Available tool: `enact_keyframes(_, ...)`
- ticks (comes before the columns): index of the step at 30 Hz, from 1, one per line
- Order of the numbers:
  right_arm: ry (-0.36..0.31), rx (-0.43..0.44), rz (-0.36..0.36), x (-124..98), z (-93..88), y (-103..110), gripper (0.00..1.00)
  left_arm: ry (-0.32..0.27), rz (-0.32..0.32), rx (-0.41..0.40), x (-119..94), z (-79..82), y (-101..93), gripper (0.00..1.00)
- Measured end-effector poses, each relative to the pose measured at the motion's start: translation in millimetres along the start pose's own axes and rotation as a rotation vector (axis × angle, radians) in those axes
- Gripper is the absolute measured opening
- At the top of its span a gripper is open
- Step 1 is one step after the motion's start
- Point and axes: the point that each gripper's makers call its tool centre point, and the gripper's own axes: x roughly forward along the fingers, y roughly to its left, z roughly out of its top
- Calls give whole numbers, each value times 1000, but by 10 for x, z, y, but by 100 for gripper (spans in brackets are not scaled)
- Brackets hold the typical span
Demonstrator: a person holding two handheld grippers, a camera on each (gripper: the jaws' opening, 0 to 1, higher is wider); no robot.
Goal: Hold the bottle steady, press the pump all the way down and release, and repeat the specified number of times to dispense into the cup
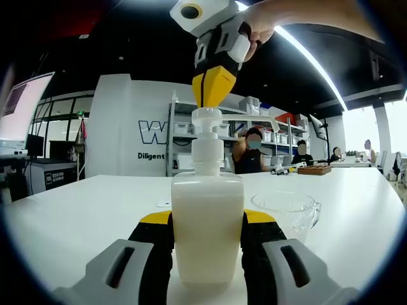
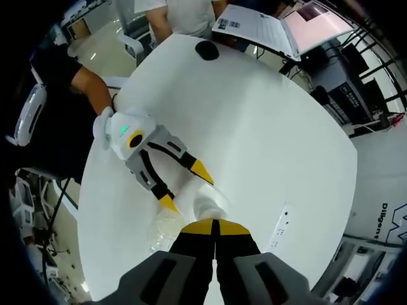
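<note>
Left tool (image 1: 206,244): your jaws clamp the bottle (image 1: 208,235) by its lower body, one on each side.
Right tool (image 1: 213,86): your jaws are closed together, tips on the pump (image 1: 208,121) atop the bottle.
Bottle: upright on the white counter (image 1: 76,210).
Cup (image 1: 289,211): clear, just beside the bottle.

Left gripper view low and level at tabletop (image 1: 95,203) height, close on bottle (image 1: 207,219), right gripper view steeply overhead, both sharing bottle and tabletop
</note>
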Motion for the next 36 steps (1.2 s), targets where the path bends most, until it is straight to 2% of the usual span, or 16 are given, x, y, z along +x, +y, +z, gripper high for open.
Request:
enact_keyframes(18, 22, -11, -4, 7, 0, 0, 0, -1, 1, -1, 2, -2, 1, 39)
enact_keyframes(36, 12, -7, -1, 26, 8, 24, 0, 0, 1, -2, -5, -2, -2, 39)
